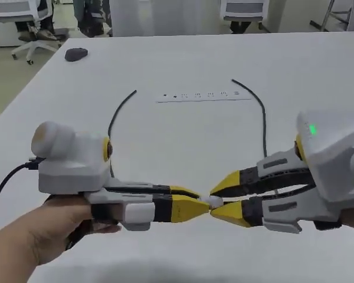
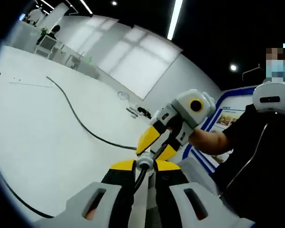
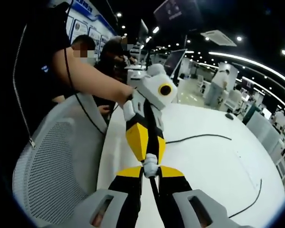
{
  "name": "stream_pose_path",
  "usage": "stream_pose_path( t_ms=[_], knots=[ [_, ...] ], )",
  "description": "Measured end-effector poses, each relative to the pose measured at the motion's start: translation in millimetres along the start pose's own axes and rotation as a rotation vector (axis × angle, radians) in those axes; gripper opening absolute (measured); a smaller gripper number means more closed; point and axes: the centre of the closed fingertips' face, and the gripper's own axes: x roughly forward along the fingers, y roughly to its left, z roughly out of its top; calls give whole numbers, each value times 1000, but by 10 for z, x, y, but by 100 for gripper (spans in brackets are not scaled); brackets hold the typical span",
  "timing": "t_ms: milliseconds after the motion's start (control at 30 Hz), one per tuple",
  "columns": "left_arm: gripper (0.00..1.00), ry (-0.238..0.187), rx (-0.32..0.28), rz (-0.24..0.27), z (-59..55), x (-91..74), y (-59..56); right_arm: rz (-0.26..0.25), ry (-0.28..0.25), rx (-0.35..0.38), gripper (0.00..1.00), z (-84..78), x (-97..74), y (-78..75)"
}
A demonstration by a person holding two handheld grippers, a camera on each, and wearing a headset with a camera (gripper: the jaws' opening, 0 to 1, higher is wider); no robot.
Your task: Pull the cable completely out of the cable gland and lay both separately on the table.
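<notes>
A small white cable gland (image 1: 215, 202) sits on a long black cable (image 1: 264, 118), held up over the white table (image 1: 183, 135). My left gripper (image 1: 205, 205) comes in from the left, its yellow jaws shut on the cable right beside the gland. From the right, my right gripper (image 1: 214, 203) has its tips closed around the gland. Tip to tip, the two grippers meet. In the left gripper view the gland (image 2: 144, 163) sits at my left gripper (image 2: 144, 167), with the cable running back between the jaws. The right gripper view shows the gland (image 3: 151, 165) at my right gripper (image 3: 151, 172).
A white power strip (image 1: 203, 95) lies at the middle of the table, between the cable's two loose ends. A dark mouse (image 1: 76, 54) rests at the far left. Office chairs (image 1: 29, 23) stand beyond the far edge. A mesh chair back (image 3: 52, 156) is close by me.
</notes>
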Motion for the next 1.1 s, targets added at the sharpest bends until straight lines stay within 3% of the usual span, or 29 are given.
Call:
stream_pose_path(
  t_ms=[33, 67, 167, 267, 300, 367, 433, 533, 733, 967, 1100],
  knots=[
    [15, 7, 14, 1, -7, 0, -3, 8, 4, 20, 7, -8, 3, 1],
    [15, 12, 64, 7, -7, 1, 2, 20, 5, 89, 8, -16, -1, 7],
    [15, -9, 214, 12, 79, 0, -42, 18, -54, 194, 8, 64, -52, -62],
    [15, -9, 244, 5, 161, -38, -92, 39, -134, 330, 9, 156, -134, -120],
    [15, -15, 289, 14, 216, -60, -94, 42, -181, 365, 9, 212, -175, -164],
    [15, -32, 331, 12, 301, -81, -123, 49, -229, 418, 10, 256, -226, -219],
    [15, -43, 365, 3, 349, -81, -154, 72, -230, 451, 10, 245, -235, -215],
    [15, -15, 409, 3, 326, -59, -148, 102, -236, 504, 10, 242, -209, -216],
    [15, 32, 410, 0, 236, -52, -102, 133, -193, 522, 9, 154, -119, -147],
    [15, 38, 421, -15, 216, -42, -118, 143, -161, 499, 8, 120, -103, -72],
    [15, 26, 385, -1, 234, -39, -78, 72, -152, 353, 7, 119, -104, -109]
  ],
)
